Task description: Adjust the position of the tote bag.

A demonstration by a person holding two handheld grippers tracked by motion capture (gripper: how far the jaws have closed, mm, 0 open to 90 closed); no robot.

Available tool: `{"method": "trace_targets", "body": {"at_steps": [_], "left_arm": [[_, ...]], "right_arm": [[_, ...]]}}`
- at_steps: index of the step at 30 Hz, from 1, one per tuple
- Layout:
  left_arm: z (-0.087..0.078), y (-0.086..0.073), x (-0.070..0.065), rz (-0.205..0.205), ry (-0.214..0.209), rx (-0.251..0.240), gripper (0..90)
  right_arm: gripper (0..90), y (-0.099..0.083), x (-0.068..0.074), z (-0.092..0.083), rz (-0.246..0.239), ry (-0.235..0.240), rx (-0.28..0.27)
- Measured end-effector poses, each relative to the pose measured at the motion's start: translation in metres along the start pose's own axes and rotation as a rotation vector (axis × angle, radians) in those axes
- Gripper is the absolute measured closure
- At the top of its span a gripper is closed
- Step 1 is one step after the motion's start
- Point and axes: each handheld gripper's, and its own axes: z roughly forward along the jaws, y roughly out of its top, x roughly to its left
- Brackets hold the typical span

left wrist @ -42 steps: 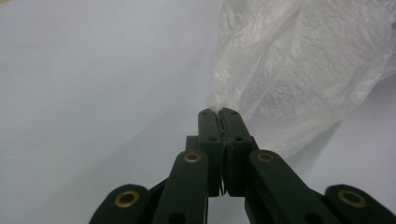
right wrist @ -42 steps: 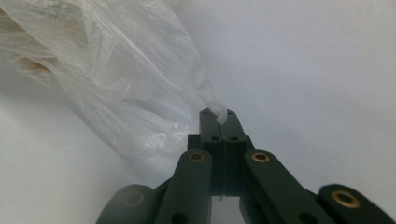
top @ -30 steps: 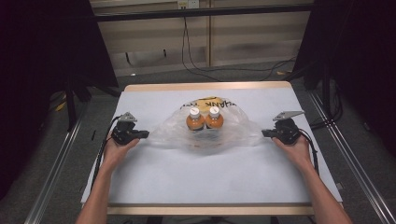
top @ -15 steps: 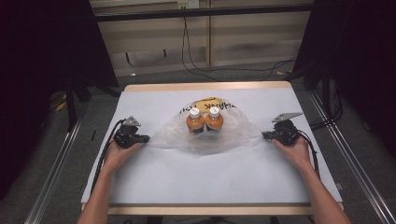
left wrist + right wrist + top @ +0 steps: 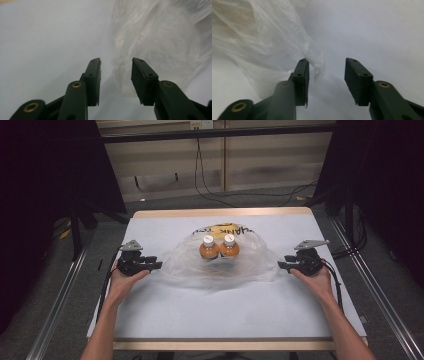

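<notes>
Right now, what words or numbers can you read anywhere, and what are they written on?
"THANK YOU" in part: dark letters on a yellow patch of the clear plastic bag, seen upside down behind the bottles; only "THANK" is fairly clear, the rest is folded and blurred.
Two orange bottles inside the bag: small marks on their white caps, too small to read.
Sticker on the wall post: too small to read.

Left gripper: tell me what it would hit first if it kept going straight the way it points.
Most likely the clear plastic bag: the left gripper, its jaws just opened, points at the bag's crumpled edge, close ahead.
</notes>
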Motion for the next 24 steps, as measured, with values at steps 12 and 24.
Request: {"method": "trace_targets", "body": {"at_steps": [12,24], "left_arm": [[-0.014,0.016,-0.008,0.005,-0.005,-0.097,50.2],[-0.014,0.032,-0.025,0.052,-0.037,-0.129,55.6]], "right_arm": [[33.2,0.015,-0.004,-0.036,0.048,0.015,-0.194],[29.8,0.031,0.008,-0.061,0.024,0.048,-0.29]]}}
